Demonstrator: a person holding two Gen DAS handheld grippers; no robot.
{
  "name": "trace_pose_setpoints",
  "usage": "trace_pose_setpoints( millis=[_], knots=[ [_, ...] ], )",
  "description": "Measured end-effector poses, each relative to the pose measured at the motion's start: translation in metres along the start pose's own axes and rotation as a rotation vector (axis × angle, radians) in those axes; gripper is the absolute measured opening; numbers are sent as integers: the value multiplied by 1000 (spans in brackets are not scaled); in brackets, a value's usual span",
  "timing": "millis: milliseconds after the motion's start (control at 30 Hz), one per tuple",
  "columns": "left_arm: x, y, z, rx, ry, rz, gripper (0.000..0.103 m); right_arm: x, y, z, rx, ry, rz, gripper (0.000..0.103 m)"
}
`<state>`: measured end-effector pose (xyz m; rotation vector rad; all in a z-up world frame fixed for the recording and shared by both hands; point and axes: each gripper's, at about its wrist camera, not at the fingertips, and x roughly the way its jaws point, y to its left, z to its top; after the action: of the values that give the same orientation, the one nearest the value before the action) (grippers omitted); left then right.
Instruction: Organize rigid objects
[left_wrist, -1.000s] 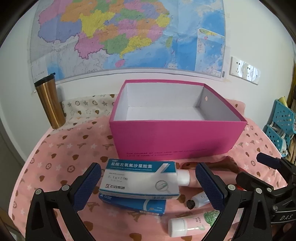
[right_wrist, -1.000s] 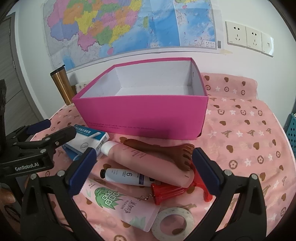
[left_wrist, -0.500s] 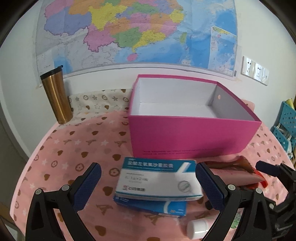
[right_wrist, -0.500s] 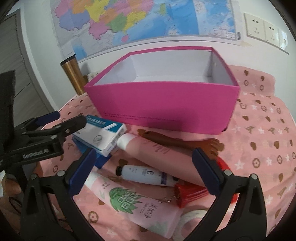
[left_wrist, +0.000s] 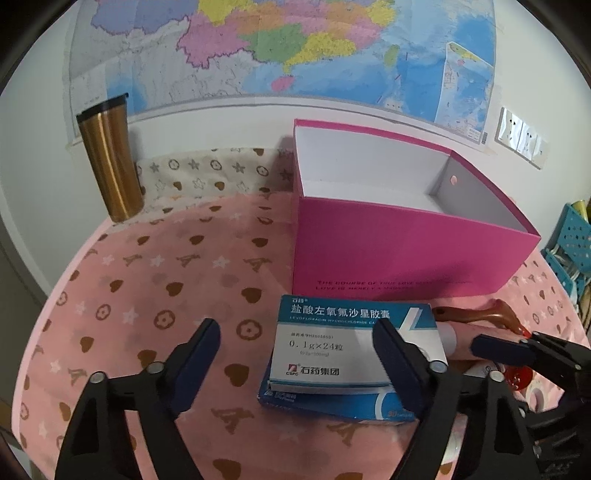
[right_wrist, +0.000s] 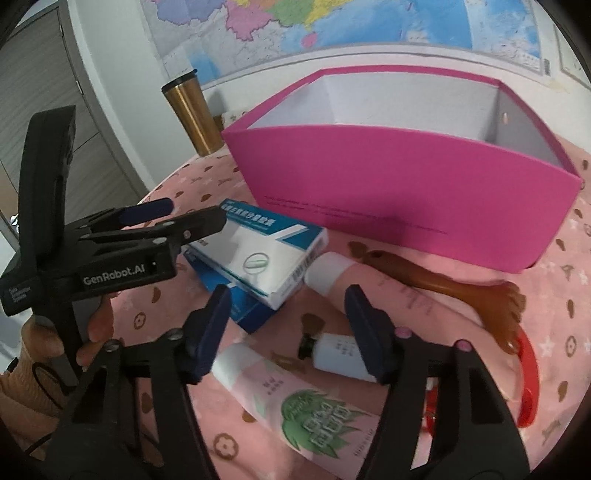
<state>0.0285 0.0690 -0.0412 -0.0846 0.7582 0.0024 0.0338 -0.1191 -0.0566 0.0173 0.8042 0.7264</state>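
Note:
A white-and-teal medicine box (left_wrist: 343, 343) lies on a blue box (left_wrist: 325, 400) in front of the empty pink box (left_wrist: 399, 254). My left gripper (left_wrist: 295, 358) is open and hovers just left of the medicine box (right_wrist: 266, 254); its right finger overlaps the box's right part. My right gripper (right_wrist: 288, 325) is open and empty above a pink-and-green tube (right_wrist: 295, 402) and a small white tube (right_wrist: 340, 356). A pink tube (right_wrist: 388, 291) and a brown back scratcher (right_wrist: 443, 288) lie behind them.
A gold tumbler (left_wrist: 110, 158) stands at the back left by the wall. A red plastic piece (right_wrist: 526, 380) lies at the right. A blue basket (left_wrist: 572, 251) sits off the table's right edge. The pink patterned cloth (left_wrist: 147, 280) covers the table.
Both grippers have swung left. The left one now sits left of the medicine boxes instead of straddling them. The right one has dropped closer to the tubes.

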Motion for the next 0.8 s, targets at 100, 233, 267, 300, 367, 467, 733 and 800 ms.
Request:
trace_pose_setpoints(
  millis=[100,233,267,300,367,467,733,800],
  knots=[
    [3,1,-1,11,23,-50,77,2,-2,2,9,13,20,60],
    [10,0,-4,33,58,-105,77,6,-2,6,10,27,34,54],
    [12,-1,-4,37,71,-122,76,6,-2,7,12,29,40,53],
    [13,-1,-5,40,77,-131,76,7,-3,8,16,29,50,53],
    [15,-3,-5,48,90,-159,76,10,-1,11,16,31,65,52],
    [15,-4,-5,52,98,-177,75,15,0,14,15,34,81,52],
    [12,0,-5,37,111,-223,74,17,-5,18,36,41,123,51],
    [10,1,-5,31,110,-233,74,16,-6,18,39,42,129,51]
  ],
)
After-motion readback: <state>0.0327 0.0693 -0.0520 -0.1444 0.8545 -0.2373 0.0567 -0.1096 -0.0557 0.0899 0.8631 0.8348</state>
